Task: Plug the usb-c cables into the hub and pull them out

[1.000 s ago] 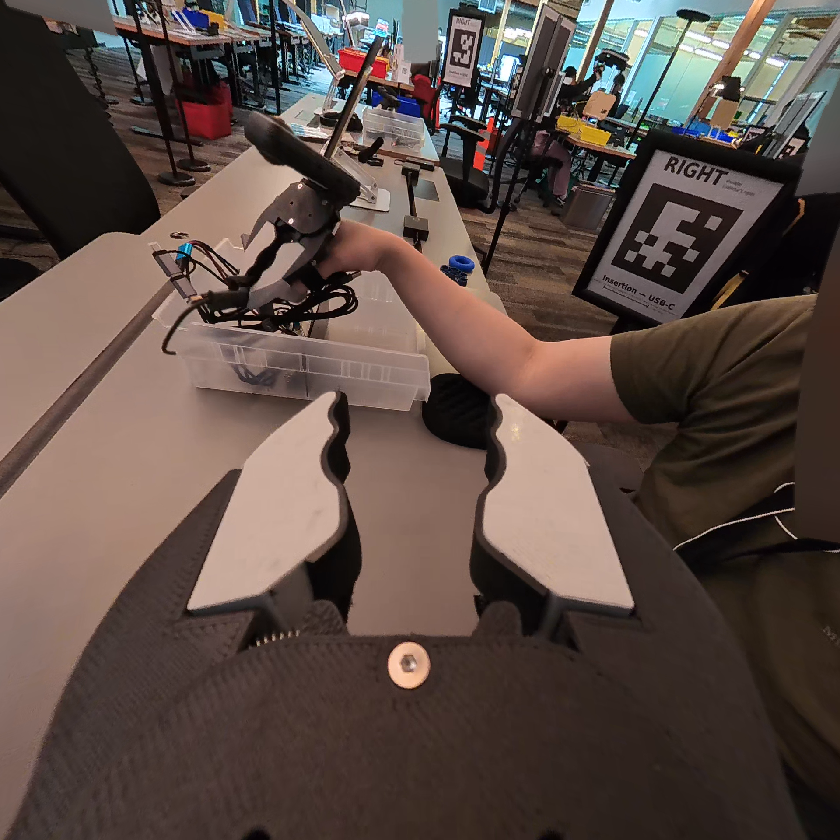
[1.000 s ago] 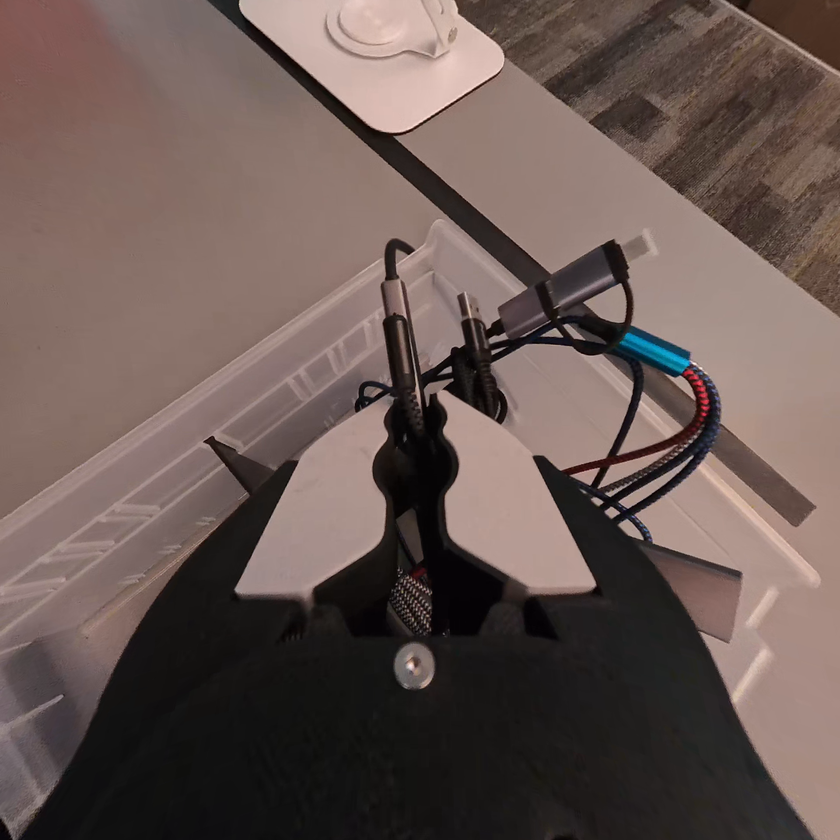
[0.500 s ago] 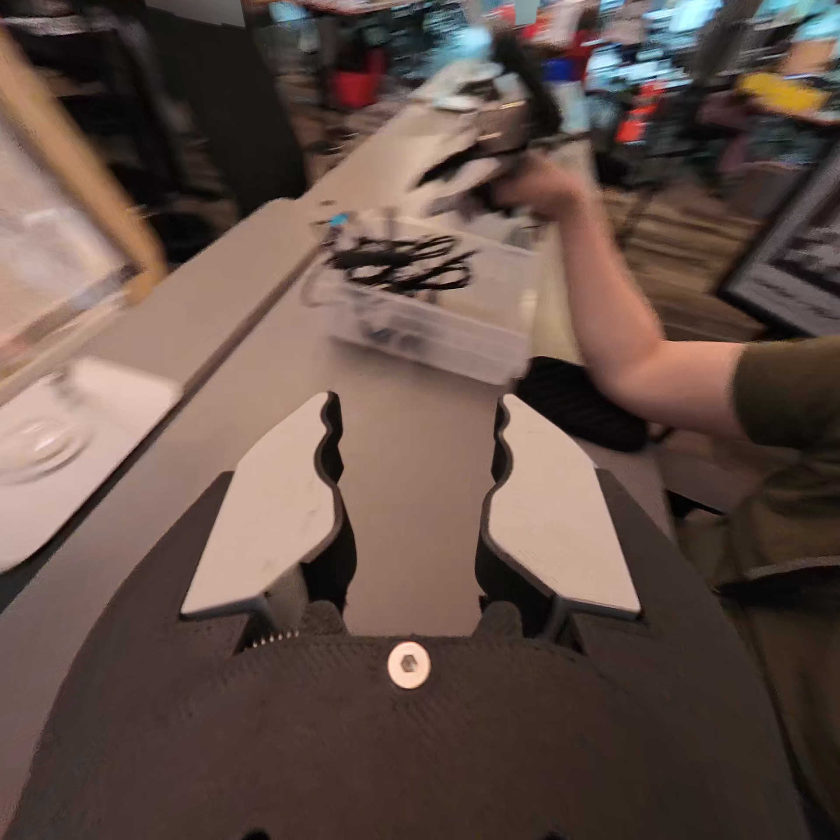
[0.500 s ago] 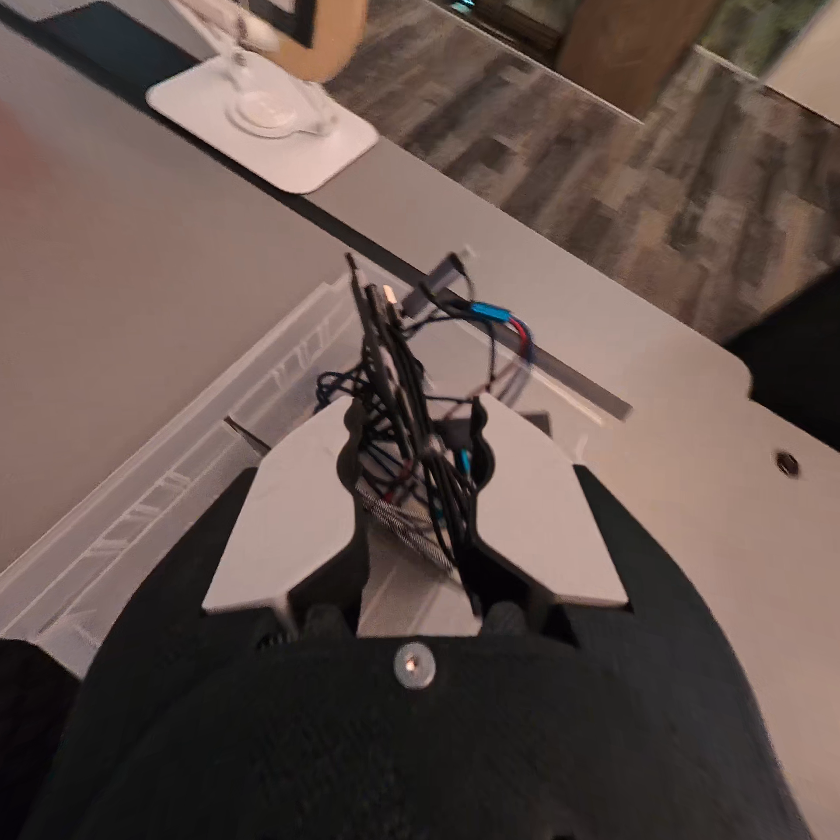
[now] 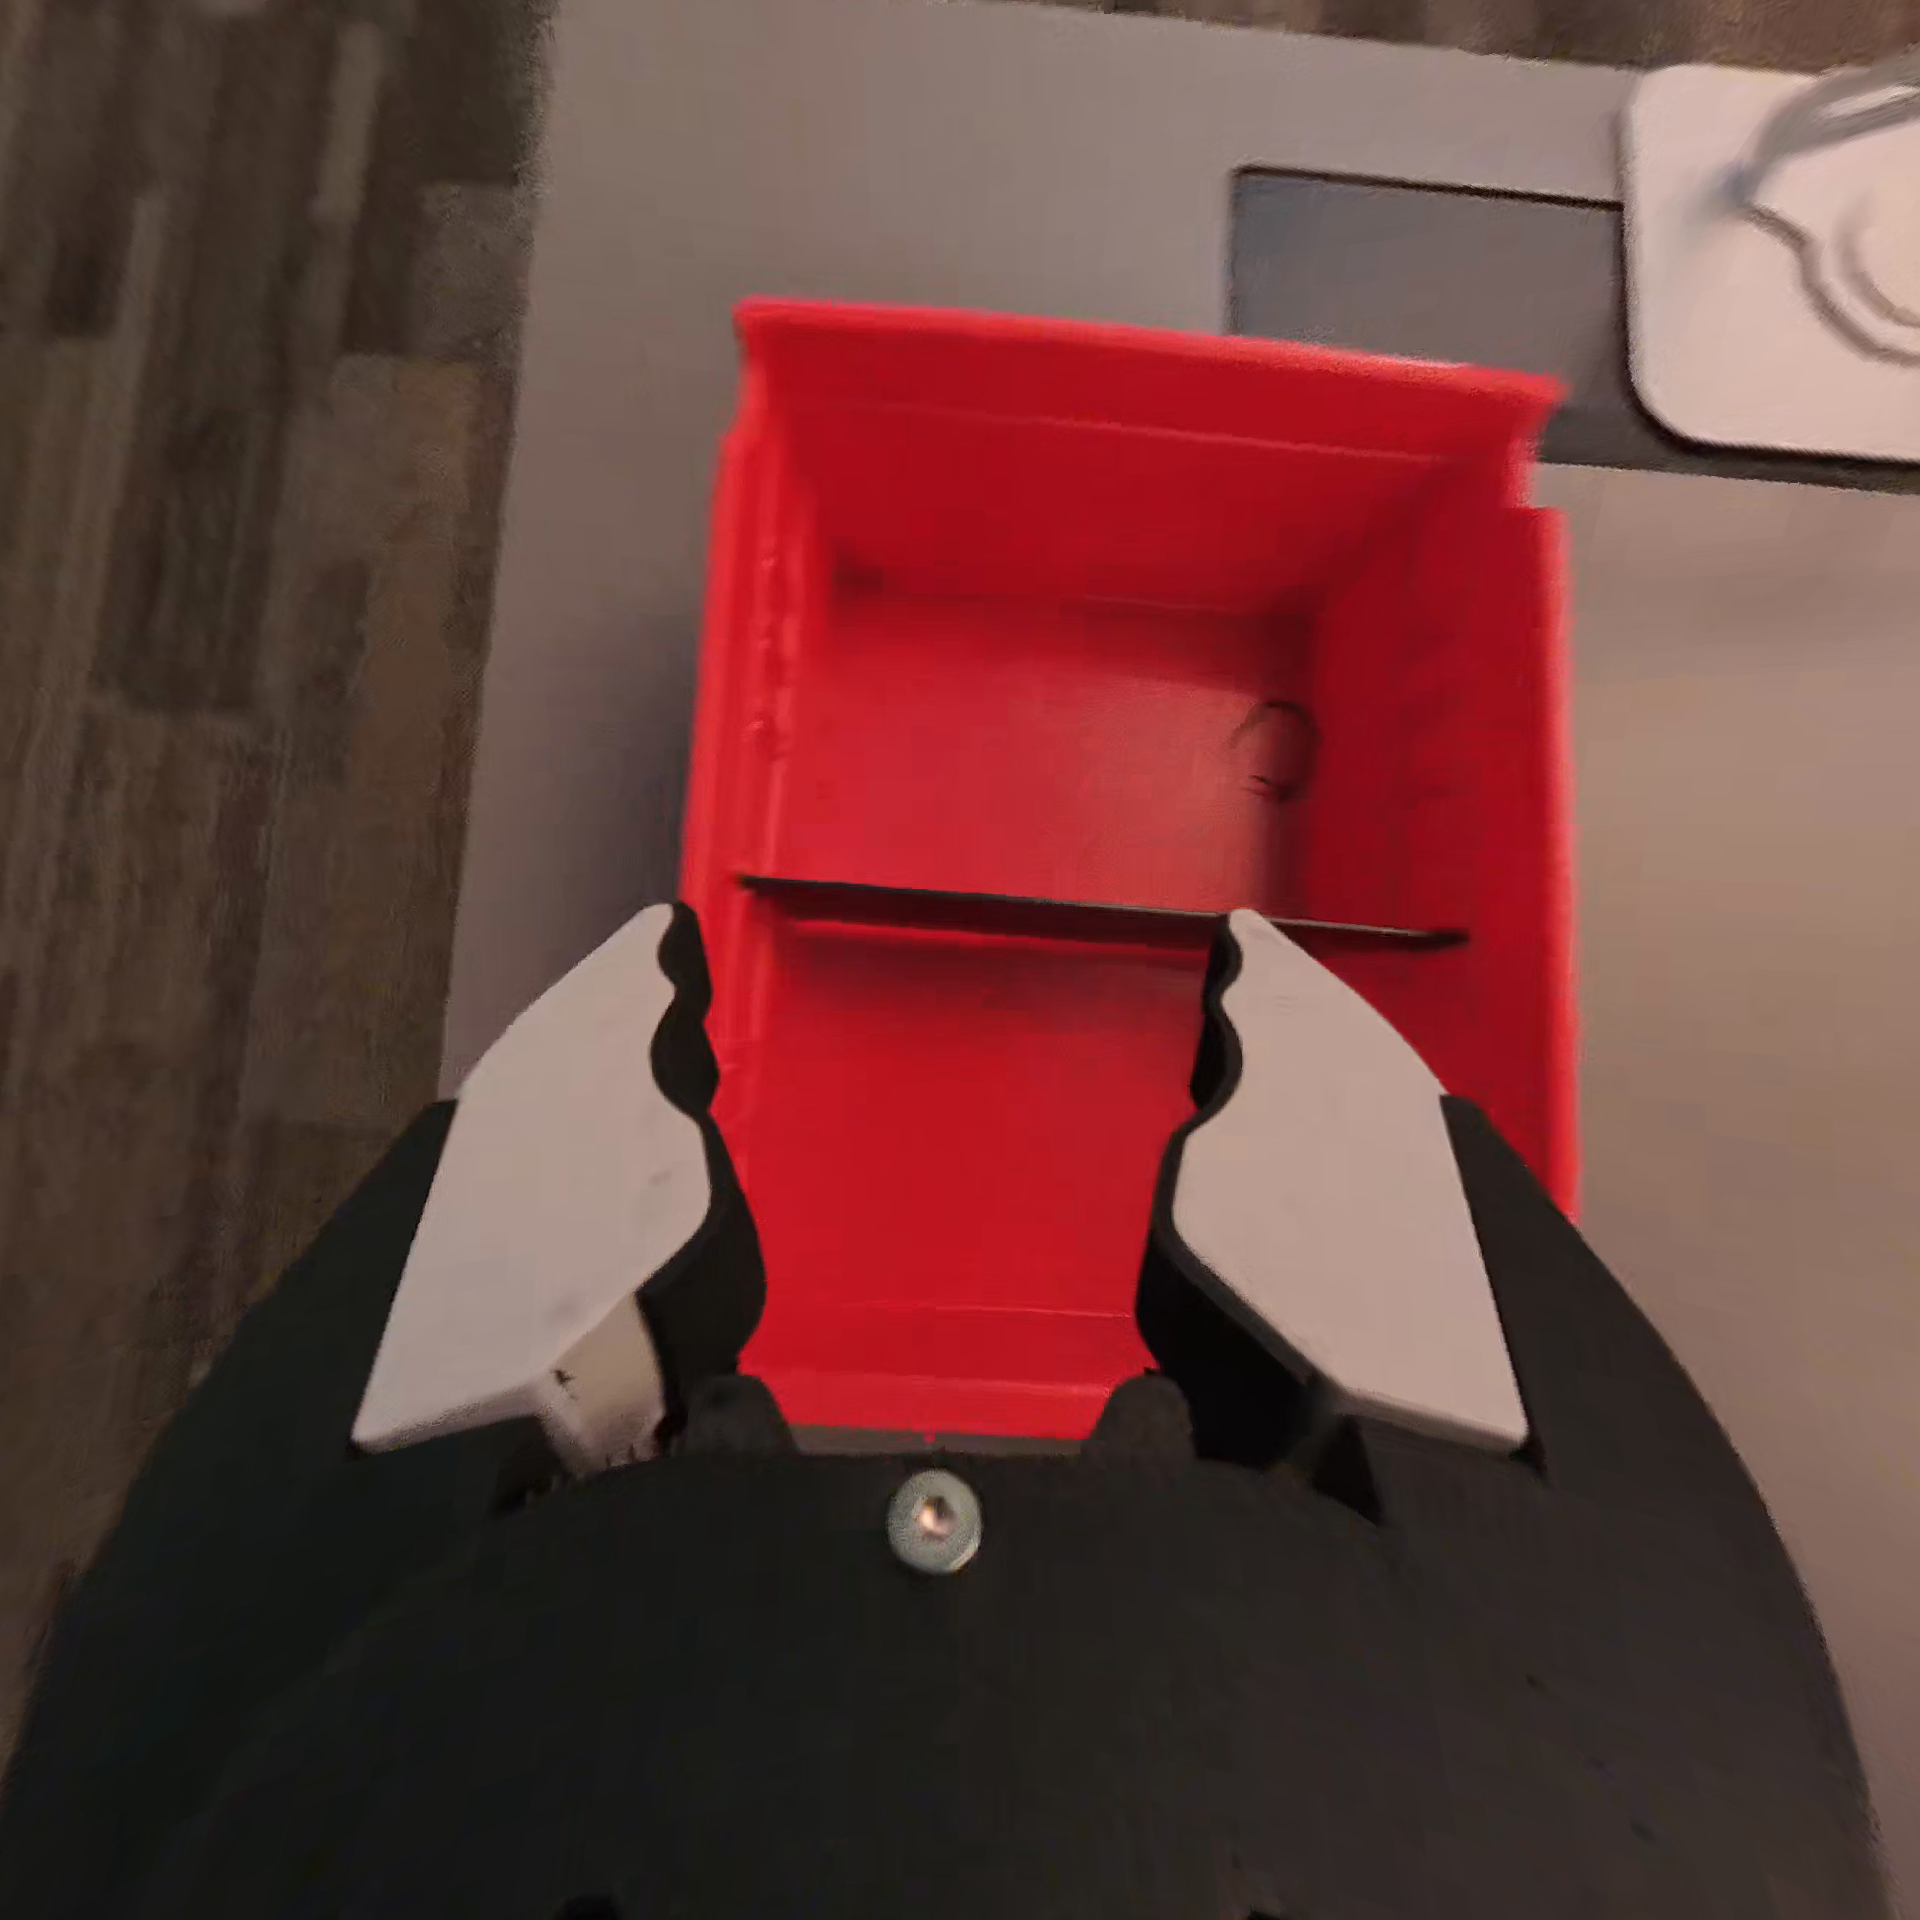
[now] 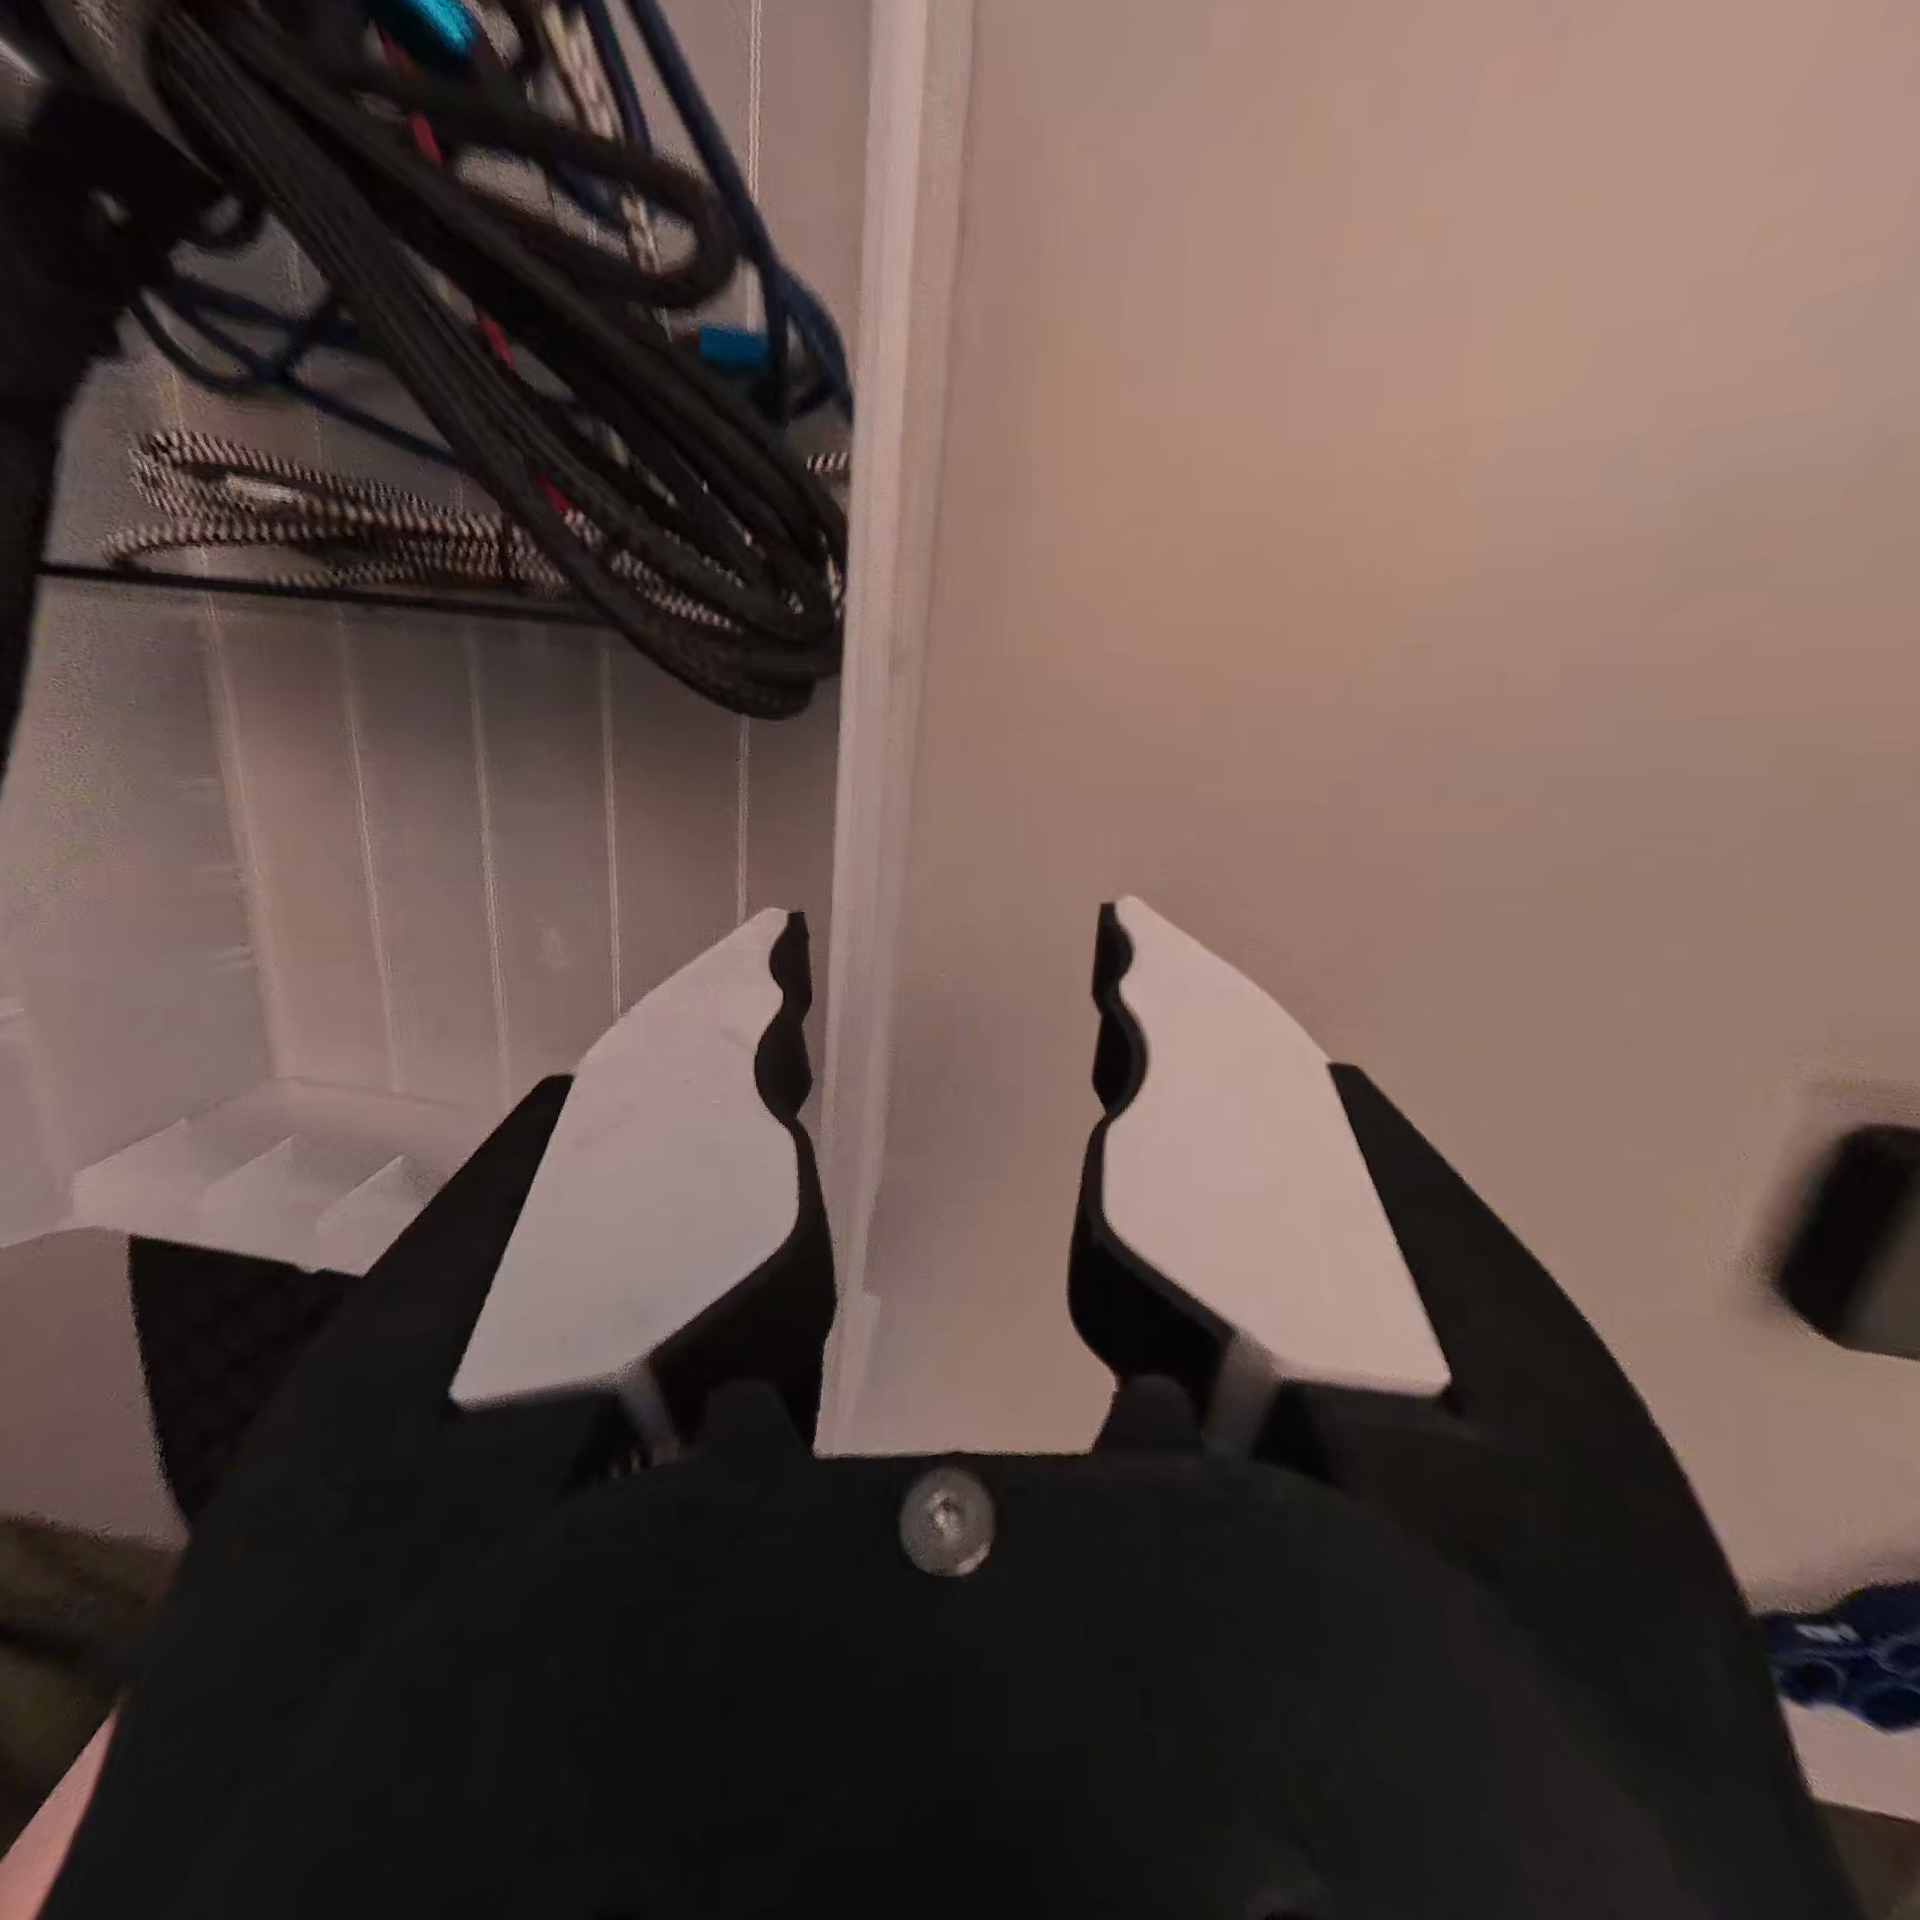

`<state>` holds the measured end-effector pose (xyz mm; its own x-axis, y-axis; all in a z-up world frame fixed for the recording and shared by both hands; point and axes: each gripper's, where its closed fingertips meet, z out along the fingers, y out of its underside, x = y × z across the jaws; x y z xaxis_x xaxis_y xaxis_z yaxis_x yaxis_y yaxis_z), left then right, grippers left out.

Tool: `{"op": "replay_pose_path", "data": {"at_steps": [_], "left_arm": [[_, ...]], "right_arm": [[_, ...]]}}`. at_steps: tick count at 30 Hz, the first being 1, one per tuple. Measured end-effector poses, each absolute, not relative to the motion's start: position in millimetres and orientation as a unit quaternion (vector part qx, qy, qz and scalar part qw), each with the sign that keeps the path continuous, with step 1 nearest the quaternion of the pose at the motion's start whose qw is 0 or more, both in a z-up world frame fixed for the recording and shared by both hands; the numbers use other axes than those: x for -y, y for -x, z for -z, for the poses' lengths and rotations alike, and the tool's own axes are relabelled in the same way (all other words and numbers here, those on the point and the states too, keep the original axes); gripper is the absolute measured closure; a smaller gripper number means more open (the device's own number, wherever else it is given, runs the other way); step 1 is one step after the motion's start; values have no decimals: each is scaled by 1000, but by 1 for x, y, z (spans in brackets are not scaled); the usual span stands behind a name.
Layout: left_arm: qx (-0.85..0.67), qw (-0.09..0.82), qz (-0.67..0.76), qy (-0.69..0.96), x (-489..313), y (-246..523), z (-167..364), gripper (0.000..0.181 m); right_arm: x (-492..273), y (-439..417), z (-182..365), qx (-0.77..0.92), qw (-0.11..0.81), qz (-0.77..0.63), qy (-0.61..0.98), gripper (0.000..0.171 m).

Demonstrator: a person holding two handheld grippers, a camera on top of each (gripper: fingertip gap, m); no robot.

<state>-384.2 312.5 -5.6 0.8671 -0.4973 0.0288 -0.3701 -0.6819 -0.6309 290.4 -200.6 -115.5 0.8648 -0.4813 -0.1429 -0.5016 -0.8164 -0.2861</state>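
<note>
In the left wrist view my left gripper (image 5: 951,920) is wide open and empty above a red bin (image 5: 1039,499) with a thin black divider (image 5: 987,906); the bin looks empty. In the right wrist view my right gripper (image 6: 951,914) is open and empty over the right rim of a clear plastic bin (image 6: 873,520). A tangle of black, blue and braided cables (image 6: 582,436) lies in that bin's far compartment, ahead and left of the fingers. No hub is plainly seen.
The red bin stands on a grey table (image 5: 1714,727) near its left edge, with wood floor (image 5: 208,623) beyond. A white stand base (image 5: 1787,260) sits far right. In the right wrist view a dark small object (image 6: 1860,1236) lies on the table at right. About 85 centimeters separates my left fingertips from my right.
My right gripper opened, let go of the cable bundle into the clear bin and drew back. My left gripper swung left to above the red bin and opened wider.
</note>
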Motion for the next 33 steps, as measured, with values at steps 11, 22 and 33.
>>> {"op": "replay_pose_path", "data": {"at_steps": [11,22,33], "left_arm": [[-154,168,53,972,-319,450,93,109],[-344,-25,9,938,-241,411,114,158],[-457,-83,-76,882,-195,342,115,150]], "right_arm": [[199,-266,140,-234,66,-74,967,164],[186,-211,138,-184,-32,-122,975,161],[152,-146,132,-139,-117,-152,972,158]]}}
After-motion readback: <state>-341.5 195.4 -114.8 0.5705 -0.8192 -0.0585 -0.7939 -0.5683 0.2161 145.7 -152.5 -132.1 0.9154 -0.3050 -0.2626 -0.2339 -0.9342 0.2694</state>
